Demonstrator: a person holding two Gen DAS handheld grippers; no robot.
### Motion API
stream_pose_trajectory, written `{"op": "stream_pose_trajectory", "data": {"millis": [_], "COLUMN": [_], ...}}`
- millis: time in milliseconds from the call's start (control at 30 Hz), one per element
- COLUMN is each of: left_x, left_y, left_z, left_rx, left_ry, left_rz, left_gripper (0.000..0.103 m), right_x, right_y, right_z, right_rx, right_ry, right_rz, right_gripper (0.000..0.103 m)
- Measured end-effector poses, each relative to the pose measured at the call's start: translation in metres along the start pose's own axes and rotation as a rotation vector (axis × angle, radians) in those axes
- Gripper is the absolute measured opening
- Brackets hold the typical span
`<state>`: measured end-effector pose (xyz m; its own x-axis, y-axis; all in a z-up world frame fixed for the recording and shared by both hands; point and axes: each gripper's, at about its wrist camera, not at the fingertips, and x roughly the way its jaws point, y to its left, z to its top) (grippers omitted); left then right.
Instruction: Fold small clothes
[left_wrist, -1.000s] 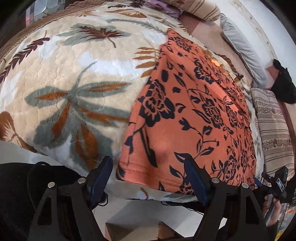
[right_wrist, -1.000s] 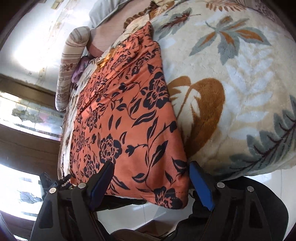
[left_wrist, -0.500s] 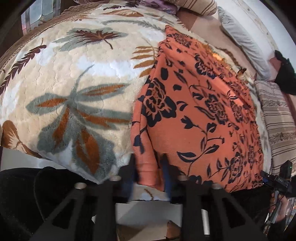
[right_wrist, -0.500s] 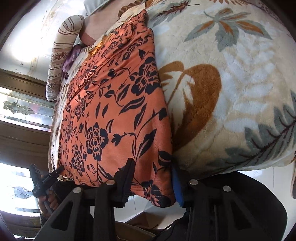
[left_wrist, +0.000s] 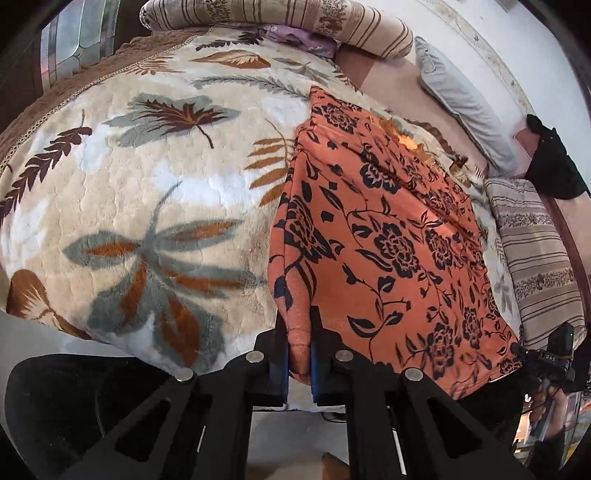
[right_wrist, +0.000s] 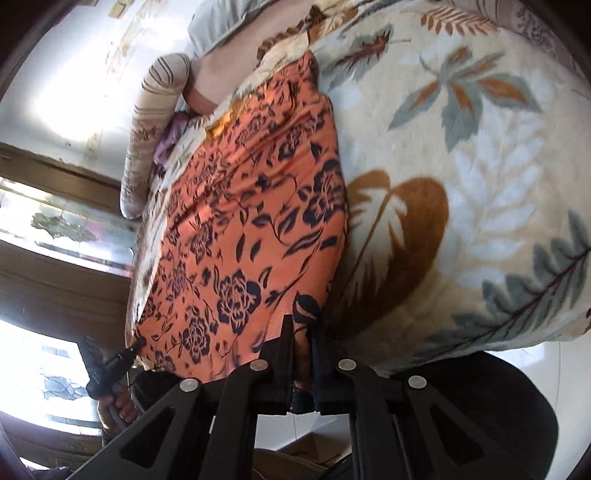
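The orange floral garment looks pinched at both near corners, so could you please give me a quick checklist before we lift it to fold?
1. Left gripper shut on the orange floral garment corner: ok.
2. Right gripper shut on the other near corner: ok.
3. Only garment pinched, not the leaf-print blanket: cannot tell.
4. Garment lying fairly flat: ok.
5. Far end free of the striped bolster: cannot tell.

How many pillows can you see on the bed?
3. A long striped pillow lies along the far end, a plain grey pillow by the wall, and another striped pillow sits right of the orange cloth. More may be hidden.
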<state>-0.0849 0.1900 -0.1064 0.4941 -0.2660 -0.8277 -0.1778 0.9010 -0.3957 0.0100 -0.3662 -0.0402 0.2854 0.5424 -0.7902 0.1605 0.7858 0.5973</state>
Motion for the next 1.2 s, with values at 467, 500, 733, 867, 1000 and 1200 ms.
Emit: {"op": "stream_pose_trajectory", "data": {"millis": [467, 500, 733, 867, 1000, 1200], "left_x": [0.022, 0.014, 0.028, 0.011, -0.008, 0.033], "left_y": [-0.005, -0.006, 0.004, -0.017, -0.047, -0.077], "left_z": [0.007, 0.011, 0.008, 0.036, 0.107, 0.249], "left_rx": [0.025, 0.028, 0.011, 0.056, 0.100, 0.072], "left_ry": [0.073, 0.050, 0.159, 0.105, -0.026, -0.224], "left_rz": [-0.014, -0.026, 0.023, -0.049, -0.145, -0.157], "left_gripper": [0.007, 0.007, 0.007, 0.007, 0.007, 0.011], "right_x": [0.043, 0.035, 0.042, 0.035, 0.019, 0.022], "right_y": [-0.015, -0.013, -0.021, -0.011, 0.022, 0.047], "right_z": [0.008, 0.009, 0.008, 0.027, 0.089, 0.232], "right_rx": [0.063, 0.060, 0.112, 0.104, 0.059, 0.084], "right_ry": [0.110, 0.089, 0.120, 0.088, -0.025, -0.270], "right_rz": [-0.008, 0.013, 0.053, 0.126, 0.239, 0.322], "right_gripper": [0.006, 0.006, 0.006, 0.006, 0.006, 0.007]}}
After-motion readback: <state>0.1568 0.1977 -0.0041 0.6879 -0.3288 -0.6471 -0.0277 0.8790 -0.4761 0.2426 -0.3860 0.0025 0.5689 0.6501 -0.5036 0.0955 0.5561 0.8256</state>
